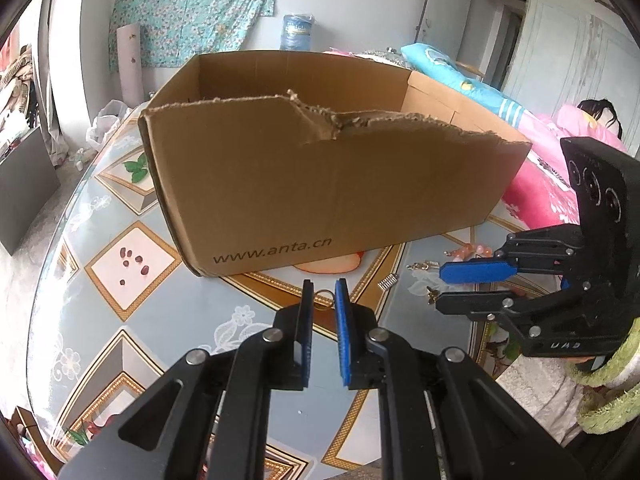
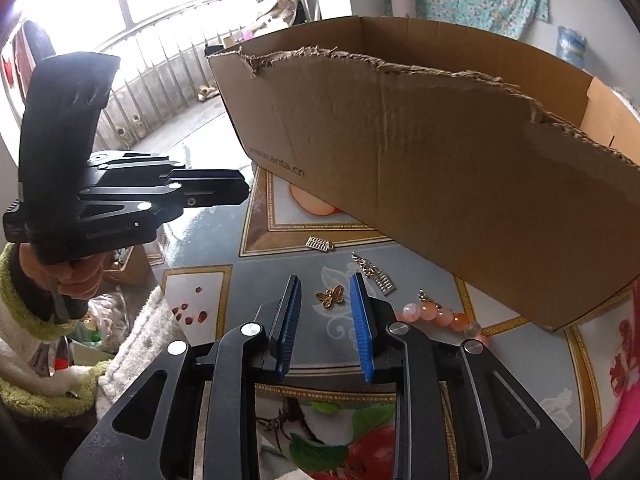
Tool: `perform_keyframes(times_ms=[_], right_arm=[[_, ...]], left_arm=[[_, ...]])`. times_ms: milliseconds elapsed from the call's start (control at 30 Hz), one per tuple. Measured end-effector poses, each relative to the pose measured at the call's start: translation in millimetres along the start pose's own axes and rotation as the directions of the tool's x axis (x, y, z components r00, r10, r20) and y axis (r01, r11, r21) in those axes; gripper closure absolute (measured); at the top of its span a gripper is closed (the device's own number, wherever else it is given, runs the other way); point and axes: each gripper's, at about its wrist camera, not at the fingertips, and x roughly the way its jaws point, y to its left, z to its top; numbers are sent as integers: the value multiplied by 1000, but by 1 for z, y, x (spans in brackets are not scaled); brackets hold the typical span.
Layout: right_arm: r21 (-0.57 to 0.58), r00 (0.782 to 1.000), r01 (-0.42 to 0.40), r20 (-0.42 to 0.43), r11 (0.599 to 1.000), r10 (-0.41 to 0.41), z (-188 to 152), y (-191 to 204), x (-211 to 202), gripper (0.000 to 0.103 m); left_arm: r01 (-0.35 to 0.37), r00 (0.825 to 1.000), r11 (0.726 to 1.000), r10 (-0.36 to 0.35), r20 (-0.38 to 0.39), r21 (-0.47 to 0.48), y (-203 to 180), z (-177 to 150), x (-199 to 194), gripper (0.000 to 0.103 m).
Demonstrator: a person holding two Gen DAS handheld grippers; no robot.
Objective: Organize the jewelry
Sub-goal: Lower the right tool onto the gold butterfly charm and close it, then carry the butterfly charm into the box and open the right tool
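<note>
Gold butterfly charm (image 2: pixel 330 296) lies flat on the bench (image 2: pixel 224 240) between the right hand-held gripper's (image 2: pixel 325 294) parted tips, easy to skid away. Left hand-held gripper (image 1: pixel 325 289) is nearly together, whether pinching that wire ring (image 1: pixel 325 295), can't tell. Cardboard box (image 2: pixel 420 152) sits just behind.

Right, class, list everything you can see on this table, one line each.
cardboard box: one, brown, back of table
butterfly charm: one, gold, on table between right fingers
abacus charms: two, silver, before box
bead string: one, pink-orange, right of butterfly
wire ring: one, pale metal, apparently pinched at left fingertips
red bits: several, dark red, left on cover
table cover: one, blue-grey patterned
left gripper: black, blue pads, shut
right gripper: black, blue pads, open
</note>
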Motion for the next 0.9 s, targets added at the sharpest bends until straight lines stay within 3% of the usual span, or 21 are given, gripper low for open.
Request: perform_keyframes(times_ms=[333, 400, 900], right_arm=[[-10, 996, 88, 0, 996, -88, 2, 12, 7, 86], [-14, 995, 99, -4, 995, -99, 2, 11, 8, 92], [33, 998, 64, 1, 997, -64, -2, 4, 3, 93]], left_arm=[[0, 1000, 1000, 0, 3, -7, 2, -1, 0, 93], [1, 1000, 1000, -1, 4, -7, 2, -1, 0, 93], [2, 1000, 1000, -2, 10, -13, 3, 1, -3, 93]])
